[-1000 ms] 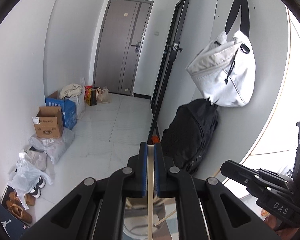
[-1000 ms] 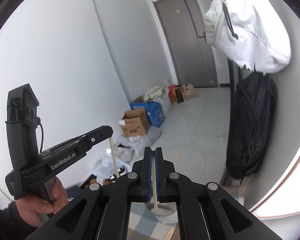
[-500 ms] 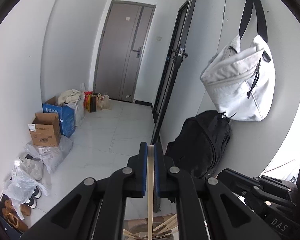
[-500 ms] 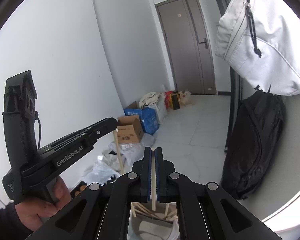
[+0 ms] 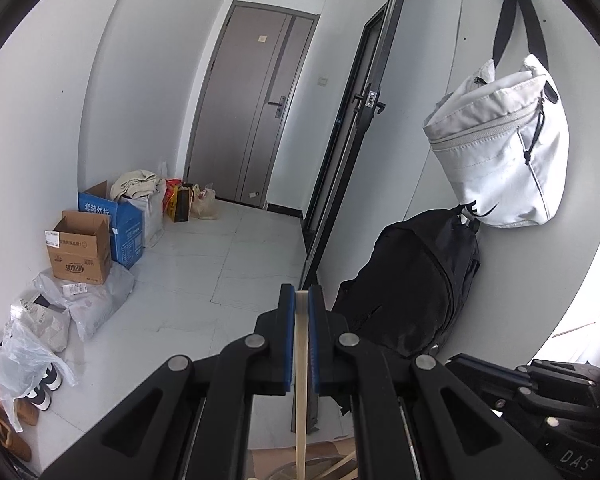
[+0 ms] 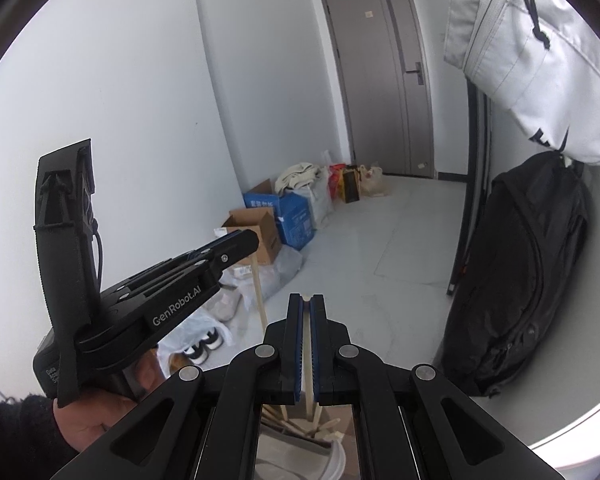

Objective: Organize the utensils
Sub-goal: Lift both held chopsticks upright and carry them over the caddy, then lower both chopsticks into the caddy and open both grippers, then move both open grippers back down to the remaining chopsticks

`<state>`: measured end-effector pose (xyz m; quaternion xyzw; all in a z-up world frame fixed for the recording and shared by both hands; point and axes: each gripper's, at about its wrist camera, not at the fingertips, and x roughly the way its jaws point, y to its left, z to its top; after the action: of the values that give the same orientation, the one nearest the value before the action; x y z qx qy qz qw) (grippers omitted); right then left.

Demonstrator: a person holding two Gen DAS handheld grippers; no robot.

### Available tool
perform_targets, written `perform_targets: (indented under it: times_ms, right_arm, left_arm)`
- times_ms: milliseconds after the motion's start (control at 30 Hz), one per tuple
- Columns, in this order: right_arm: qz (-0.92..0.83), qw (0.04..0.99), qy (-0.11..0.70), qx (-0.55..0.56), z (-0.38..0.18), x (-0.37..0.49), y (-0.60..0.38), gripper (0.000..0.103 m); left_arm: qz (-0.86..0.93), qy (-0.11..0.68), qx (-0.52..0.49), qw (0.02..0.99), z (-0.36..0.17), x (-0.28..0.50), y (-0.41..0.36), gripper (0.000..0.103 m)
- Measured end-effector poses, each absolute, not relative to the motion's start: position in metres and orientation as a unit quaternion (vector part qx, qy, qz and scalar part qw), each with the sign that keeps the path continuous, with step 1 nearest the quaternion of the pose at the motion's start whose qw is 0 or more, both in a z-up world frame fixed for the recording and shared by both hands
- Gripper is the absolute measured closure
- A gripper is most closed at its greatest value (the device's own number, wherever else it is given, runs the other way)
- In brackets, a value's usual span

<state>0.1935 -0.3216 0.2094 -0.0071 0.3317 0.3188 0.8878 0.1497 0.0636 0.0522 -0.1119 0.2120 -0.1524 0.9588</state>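
Lower ends of both chopsticks (image 5: 301, 420) and the container (image 6: 300, 460) behind gripper bodies, off-frame.

The floor (image 5: 204, 280) is made of big pale grey tiles. Many things lie on it along the left wall. A brown cardboard box (image 5: 80, 250) sits open, and a blue box (image 5: 118, 220) stands just beside it, closer to the door. Past the blue box there is a white bag (image 5: 150, 216) with cloth on top, then a small dark and red bag (image 5: 180, 204) and a pale bag (image 5: 202, 202). Grey plastic parcels (image 5: 88, 300) lie in front of the brown box. Black and white shoes (image 5: 44, 390) and brown shoes (image 5: 4, 420) sit nearest. On the right, a black backpack (image 5: 412, 292) stands on the floor and leans on the wall.
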Motion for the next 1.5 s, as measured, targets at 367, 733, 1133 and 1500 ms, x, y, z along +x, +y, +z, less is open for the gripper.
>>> perform_targets:
  times_ms: [367, 733, 1133, 1500]
  right_arm:
    - [0.327, 0.874, 0.359, -0.015, 0.175, 0.190, -0.324, 0.100]
    - [0.332, 0.846, 0.413, 0.062, 0.157, 0.197, -0.350, 0.093]
    - [0.328, 0.847, 0.390, 0.153, 0.170, 0.148, -0.423, 0.055]
    - [0.327, 0.848, 0.397, 0.128, 0.174, 0.096, -0.436, 0.043]
  left_arm:
    - [-0.235, 0.209, -0.075, 0.946, 0.045, 0.138, 0.055, 0.101]
    - [-0.267, 0.271, -0.082, 0.921, 0.041, 0.130, 0.068, 0.085]
    - [-0.233, 0.300, -0.075, 0.922, 0.051, 0.094, 0.068, 0.050]
    - [-0.185, 0.314, -0.050, 0.930, 0.049, 0.039, 0.054, 0.033]
